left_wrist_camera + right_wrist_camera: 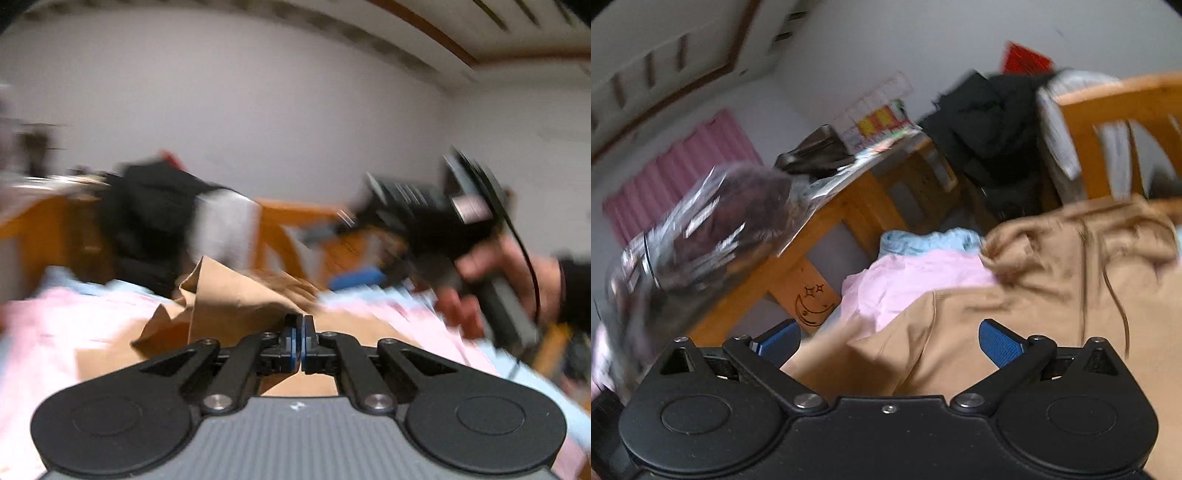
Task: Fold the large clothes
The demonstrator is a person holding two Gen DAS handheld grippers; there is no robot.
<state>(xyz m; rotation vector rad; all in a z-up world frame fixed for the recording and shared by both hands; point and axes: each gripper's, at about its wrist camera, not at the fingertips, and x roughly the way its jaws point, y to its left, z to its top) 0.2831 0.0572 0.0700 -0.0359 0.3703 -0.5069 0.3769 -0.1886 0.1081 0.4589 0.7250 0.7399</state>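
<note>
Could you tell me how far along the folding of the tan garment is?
Done: nothing looks finished; the tan garment lies rumpled on the pink bedding, with no neat fold visible. In hand: the left hand-held gripper is shut with tan cloth raised just beyond its tips; whether it pinches the cloth is unclear. The right hand-held gripper is open above the garment, holding nothing. Left: flattening and essentially all folds.

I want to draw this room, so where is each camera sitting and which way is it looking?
Left wrist: sits on the left gripper, shut, looking over a tan hoodie toward a white wall; the right hand shows.
Right wrist: sits on the right gripper, open, looking over the hoodie toward a wooden desk.
Shared: the hoodie, pink bedding, black clothes.
</note>
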